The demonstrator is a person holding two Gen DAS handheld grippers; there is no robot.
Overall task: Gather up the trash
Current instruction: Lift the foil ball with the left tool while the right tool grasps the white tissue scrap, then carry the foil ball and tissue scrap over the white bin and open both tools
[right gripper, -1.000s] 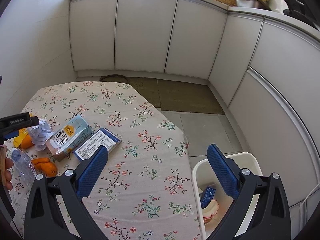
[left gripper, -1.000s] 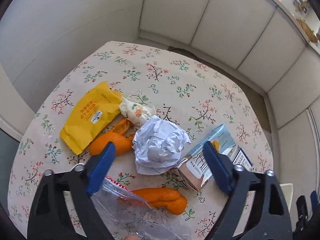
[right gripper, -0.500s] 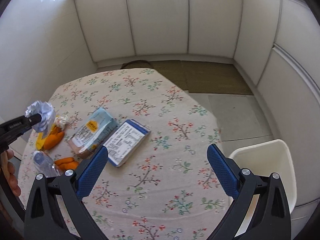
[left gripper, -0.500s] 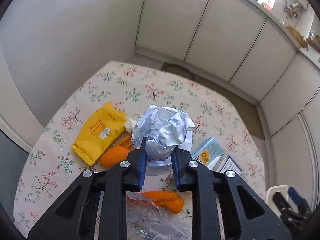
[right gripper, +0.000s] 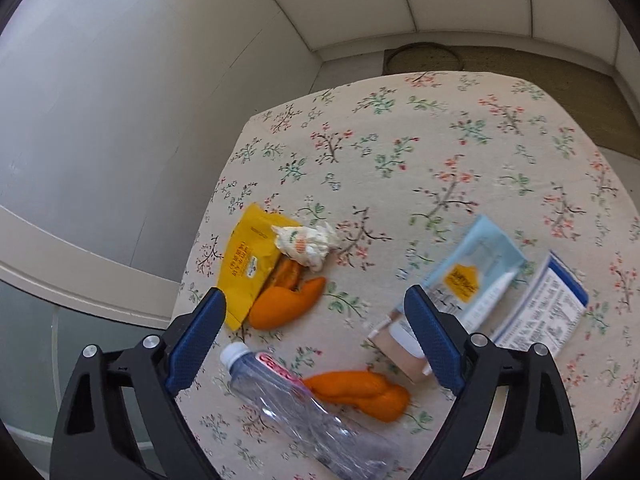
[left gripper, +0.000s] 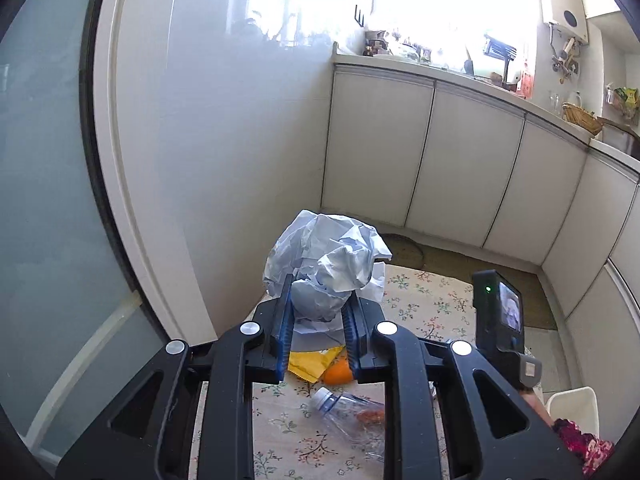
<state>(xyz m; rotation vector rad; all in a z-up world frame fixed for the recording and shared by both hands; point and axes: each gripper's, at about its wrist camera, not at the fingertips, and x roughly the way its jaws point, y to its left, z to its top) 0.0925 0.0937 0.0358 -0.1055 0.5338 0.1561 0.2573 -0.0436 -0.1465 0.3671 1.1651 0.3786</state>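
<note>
Above the near left part of the floral table (right gripper: 440,152), the left gripper (left gripper: 318,320) pinches a crumpled paper ball (left gripper: 326,260), held clear of the cloth. Right gripper (right gripper: 316,340) hangs over the litter, jaws wide and just closing a little, nothing between the pads. Below it: clear plastic bottle (right gripper: 296,404) lying flat, orange peel (right gripper: 360,394) touching its right side. Farther left, yellow wrapper (right gripper: 246,264) with more peel (right gripper: 288,304) and a small wad (right gripper: 306,242). Right: light-blue carton (right gripper: 460,280), label card (right gripper: 540,304). White bin (left gripper: 576,408) at the table's right edge.
</note>
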